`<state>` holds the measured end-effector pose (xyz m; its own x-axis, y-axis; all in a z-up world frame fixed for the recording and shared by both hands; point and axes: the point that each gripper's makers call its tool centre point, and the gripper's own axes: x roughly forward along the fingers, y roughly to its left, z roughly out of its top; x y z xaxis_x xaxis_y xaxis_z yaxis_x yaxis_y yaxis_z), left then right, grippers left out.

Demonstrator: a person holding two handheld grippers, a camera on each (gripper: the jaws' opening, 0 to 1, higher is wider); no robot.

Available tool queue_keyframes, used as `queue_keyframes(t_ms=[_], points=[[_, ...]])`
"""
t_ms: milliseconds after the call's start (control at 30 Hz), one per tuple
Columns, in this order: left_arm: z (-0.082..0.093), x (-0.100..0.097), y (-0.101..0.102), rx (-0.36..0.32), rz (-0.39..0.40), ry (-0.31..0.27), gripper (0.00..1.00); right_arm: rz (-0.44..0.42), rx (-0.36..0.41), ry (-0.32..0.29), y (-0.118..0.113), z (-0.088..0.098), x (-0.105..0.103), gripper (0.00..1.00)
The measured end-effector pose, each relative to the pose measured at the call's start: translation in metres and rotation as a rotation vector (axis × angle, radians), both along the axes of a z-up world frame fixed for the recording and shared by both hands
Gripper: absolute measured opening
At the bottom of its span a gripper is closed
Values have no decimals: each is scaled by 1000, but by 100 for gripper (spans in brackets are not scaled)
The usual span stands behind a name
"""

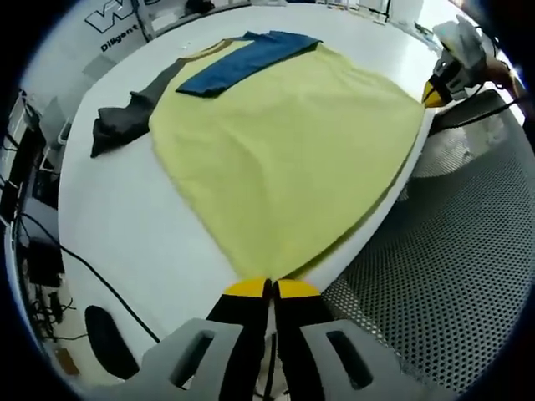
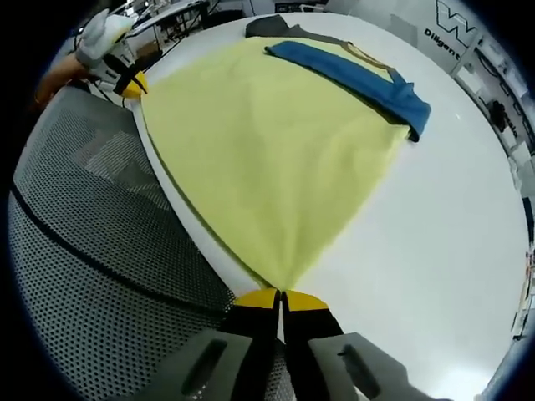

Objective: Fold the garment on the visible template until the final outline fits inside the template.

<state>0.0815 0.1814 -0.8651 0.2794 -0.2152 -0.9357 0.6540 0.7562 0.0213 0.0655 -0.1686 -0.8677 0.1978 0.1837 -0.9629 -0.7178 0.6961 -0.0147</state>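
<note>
Left gripper (image 1: 271, 288): jaws clenched on the shirt's hem corner at 6 o'clock in the left gripper view.
Right gripper (image 2: 281, 298): jaws clamped on the other hem corner at 6 o'clock in the right gripper view; seen at 2 o'clock in the left gripper view.
Shirt (image 1: 284, 142): yellow body spread flat on the table, hem at the table's edge; blue sleeve (image 1: 242, 60) folded across the top at 12 o'clock; grey sleeve (image 1: 125, 113) lying out at 10 o'clock.
Table (image 1: 117, 217): white, beneath the shirt.
Mesh (image 2: 92, 251): dark perforated surface beside the table's edge.
</note>
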Motion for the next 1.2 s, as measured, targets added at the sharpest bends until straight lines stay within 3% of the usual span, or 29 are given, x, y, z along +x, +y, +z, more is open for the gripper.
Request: queue_keyframes(t_ms=[167,267,333,467,533,700,833,933,1200], points=[[4,-1,-9,-78,57,-2,16,-127,105,-15,5,11,9,0],[10,0,-14,-112,91,-13,28,-247,204,-75,7,27,27,10],[15,5,-16,-135,109,-48,37,-286,241,-104,7,34,36,17],[28,13,-25,-224,166,-99,59,-415,388,-188,9,60,69,28],[31,15,-26,-244,181,-114,71,-448,417,-205,8,66,82,34],[44,25,-30,-330,248,-163,85,-475,437,-257,3,73,116,44],[54,33,-31,-354,294,-211,99,-531,454,-282,-2,71,145,43],[56,35,-31,-359,306,-229,99,-587,485,-281,-4,67,161,41],[62,37,-35,-360,293,-240,99,-617,493,-273,-6,47,193,40]])
